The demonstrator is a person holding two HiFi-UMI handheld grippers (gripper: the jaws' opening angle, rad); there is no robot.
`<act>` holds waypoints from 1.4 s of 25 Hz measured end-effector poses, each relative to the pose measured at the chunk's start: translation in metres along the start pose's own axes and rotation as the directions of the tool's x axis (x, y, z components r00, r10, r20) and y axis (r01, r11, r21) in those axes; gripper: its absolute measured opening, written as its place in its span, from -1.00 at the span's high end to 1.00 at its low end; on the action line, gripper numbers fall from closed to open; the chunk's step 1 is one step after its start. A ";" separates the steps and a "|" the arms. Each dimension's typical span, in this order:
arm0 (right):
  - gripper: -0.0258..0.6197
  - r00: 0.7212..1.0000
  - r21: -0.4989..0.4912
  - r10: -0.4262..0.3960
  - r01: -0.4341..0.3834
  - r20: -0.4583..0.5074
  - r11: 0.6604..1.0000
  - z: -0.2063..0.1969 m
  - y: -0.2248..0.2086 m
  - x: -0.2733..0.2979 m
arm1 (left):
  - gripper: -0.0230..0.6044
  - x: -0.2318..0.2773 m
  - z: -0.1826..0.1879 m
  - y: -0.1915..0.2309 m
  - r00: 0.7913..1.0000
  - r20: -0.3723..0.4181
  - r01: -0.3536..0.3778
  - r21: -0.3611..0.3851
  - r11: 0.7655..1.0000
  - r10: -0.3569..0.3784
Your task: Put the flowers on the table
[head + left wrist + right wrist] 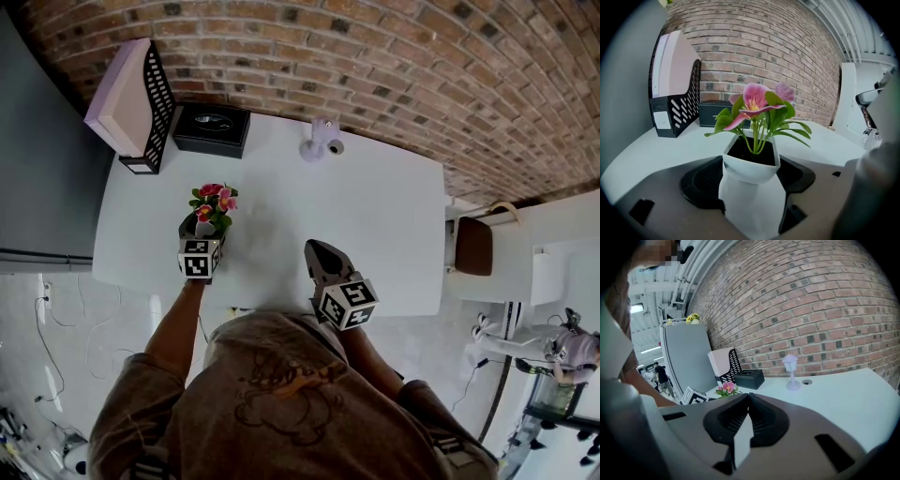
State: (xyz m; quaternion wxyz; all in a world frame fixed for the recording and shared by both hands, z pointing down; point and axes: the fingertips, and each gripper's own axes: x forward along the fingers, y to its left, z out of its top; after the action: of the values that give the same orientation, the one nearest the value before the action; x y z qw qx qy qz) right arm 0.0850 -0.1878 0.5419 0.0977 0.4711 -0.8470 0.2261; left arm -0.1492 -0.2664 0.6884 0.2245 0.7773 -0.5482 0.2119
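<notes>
Flowers in their white pot are sitting squeezed between the jaws of my left hand-held gripper, left of middle over the table, so they are standing straight. My right hand-held gripper is hanging closed and empty by the table's lower edge.

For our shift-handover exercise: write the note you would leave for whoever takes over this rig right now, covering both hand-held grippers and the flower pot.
Left hand-held gripper: shut on the white plastic pot of pink flowers, over the left part of the white table.
Right hand-held gripper: shut, empty, above the table's near edge.
Done: the pot is over the table; whether it rests on it cannot be told.
Left: set it down if needed, open the jaws, withdraw.
</notes>
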 end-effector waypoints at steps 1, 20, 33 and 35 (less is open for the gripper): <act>0.92 1.000 0.000 0.001 -0.001 0.000 1.000 0.000 0.000 0.000 | -0.22 -0.001 -0.001 0.000 1.000 -0.002 -0.001 -0.003 1.000 0.001; 0.92 0.994 -0.030 0.112 -0.112 -0.006 0.993 0.000 0.027 0.018 | -0.22 -0.060 0.026 -0.001 0.995 0.101 -0.004 -0.065 0.998 0.010; 0.92 0.977 -0.050 0.213 -0.212 -0.001 0.976 0.006 0.056 0.041 | -0.22 -0.134 0.053 -0.002 0.980 0.195 -0.007 -0.122 0.992 0.031; 0.92 0.975 -0.048 0.223 -0.223 0.002 0.974 0.007 0.060 0.044 | -0.22 -0.144 0.056 -0.003 0.977 0.211 -0.004 -0.134 0.991 0.032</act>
State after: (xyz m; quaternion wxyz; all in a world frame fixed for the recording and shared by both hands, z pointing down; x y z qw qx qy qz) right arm 0.0114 -0.1970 0.5346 0.0797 0.3714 -0.9000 0.2136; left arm -0.1862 -0.1889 0.5593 0.2140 0.7737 -0.5891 0.0925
